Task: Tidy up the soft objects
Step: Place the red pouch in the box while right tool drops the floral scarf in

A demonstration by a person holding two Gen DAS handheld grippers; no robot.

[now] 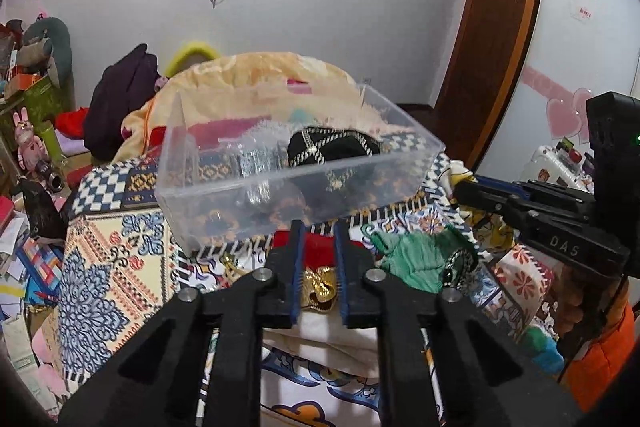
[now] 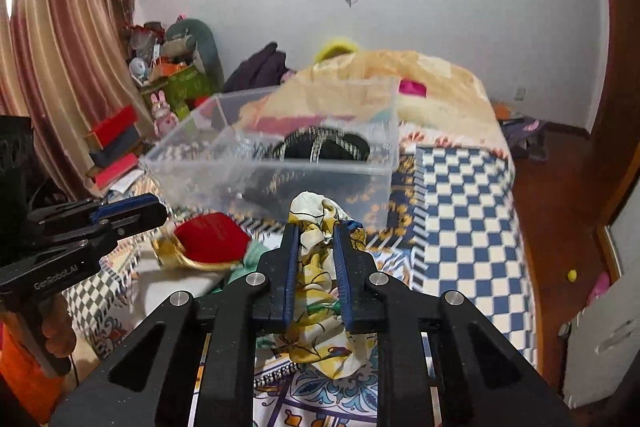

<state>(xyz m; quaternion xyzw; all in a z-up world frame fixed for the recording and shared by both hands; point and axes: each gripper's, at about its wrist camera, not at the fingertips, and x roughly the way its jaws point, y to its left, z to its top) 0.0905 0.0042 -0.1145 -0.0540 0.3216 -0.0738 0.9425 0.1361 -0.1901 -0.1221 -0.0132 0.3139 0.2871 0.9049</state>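
Note:
A clear plastic box (image 1: 224, 187) stands on the patterned bedspread and holds a black item with silver trim (image 1: 332, 147); the box also shows in the right wrist view (image 2: 192, 163). My right gripper (image 2: 316, 227) is shut on a yellow floral cloth (image 2: 316, 223) and holds it just before the box's near wall. My left gripper (image 1: 318, 231) is open with nothing between its fingers, above a red and gold cloth (image 1: 318, 269). The red cloth also shows in the right wrist view (image 2: 212, 237). A green cloth (image 1: 416, 259) lies to the right of it.
The bedspread (image 2: 460, 211) has a blue checked part at the right. A large peach bag (image 1: 256, 75) lies behind the box. Clutter of toys and boxes (image 1: 28, 131) fills the left side. A wooden door frame (image 1: 500, 11) stands at the right.

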